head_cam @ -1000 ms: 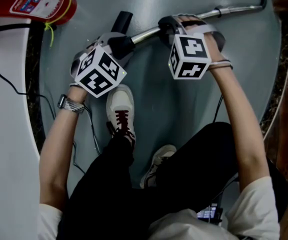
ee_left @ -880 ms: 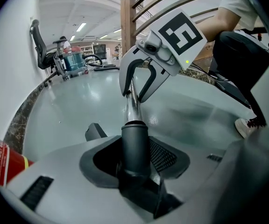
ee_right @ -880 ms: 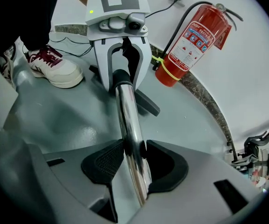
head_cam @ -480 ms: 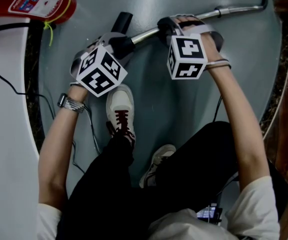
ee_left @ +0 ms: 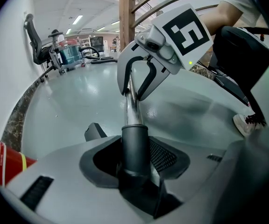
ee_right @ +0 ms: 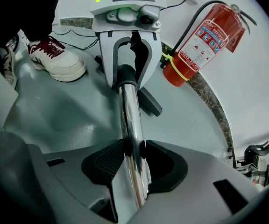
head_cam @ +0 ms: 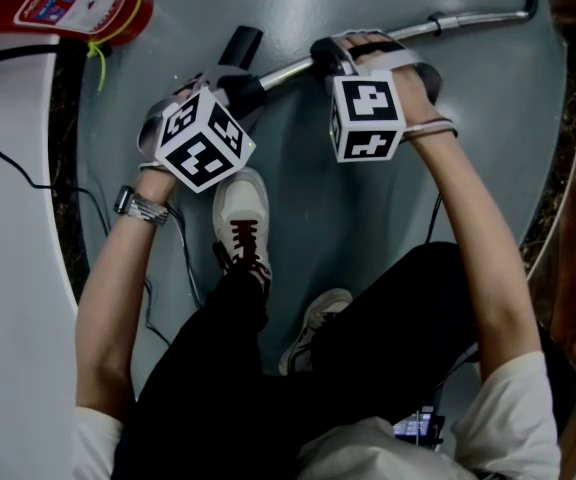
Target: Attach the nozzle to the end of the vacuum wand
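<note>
Our L hand-held gripper [ee_left: 135, 166] is clamped on the nozzle [ee_left: 135, 141] at its dark neck, jaws only as wide as the neck. R hand-held gripper [ee_right: 133, 164] pinches the chrome wand [ee_right: 129, 115] close by. Wand end runs into the nozzle neck, above the floor [head_cam: 298, 208], extinguisher [ee_right: 204, 36] nearby.

Glossy grey floor [head_cam: 308, 208], red fire extinguisher [head_cam: 68, 3], white sneaker [head_cam: 240, 213]
</note>
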The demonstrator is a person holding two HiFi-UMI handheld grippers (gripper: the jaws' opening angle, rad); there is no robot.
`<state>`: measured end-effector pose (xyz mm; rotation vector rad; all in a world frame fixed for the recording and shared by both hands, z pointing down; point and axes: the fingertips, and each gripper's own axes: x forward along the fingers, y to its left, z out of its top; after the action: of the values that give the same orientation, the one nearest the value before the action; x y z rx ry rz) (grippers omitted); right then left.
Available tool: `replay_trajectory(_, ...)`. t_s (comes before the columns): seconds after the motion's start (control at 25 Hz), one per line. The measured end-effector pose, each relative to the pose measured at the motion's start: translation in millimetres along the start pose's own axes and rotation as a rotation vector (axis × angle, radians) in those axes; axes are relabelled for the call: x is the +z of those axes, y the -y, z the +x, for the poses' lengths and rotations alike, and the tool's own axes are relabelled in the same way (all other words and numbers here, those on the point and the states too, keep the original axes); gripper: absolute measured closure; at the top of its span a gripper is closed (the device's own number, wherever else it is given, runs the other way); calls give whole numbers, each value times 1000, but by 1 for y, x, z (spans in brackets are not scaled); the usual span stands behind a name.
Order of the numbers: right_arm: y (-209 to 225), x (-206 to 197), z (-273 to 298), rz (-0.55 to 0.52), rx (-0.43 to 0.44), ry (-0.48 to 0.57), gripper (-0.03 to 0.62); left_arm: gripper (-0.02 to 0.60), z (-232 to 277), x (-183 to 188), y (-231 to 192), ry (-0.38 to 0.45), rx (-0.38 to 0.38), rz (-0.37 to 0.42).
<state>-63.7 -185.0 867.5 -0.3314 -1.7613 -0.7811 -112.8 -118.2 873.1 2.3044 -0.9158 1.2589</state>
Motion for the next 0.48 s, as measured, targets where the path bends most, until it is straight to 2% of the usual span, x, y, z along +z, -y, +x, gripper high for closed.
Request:
replay_trajectory(0.28,4,1,3,6,-21,-6,436,399,1,-2,-4,-8,25,2)
replay_trajectory(0.48,4,3,4,2,-24,-5,436,399,1,-2,-6,-21,38,-30)
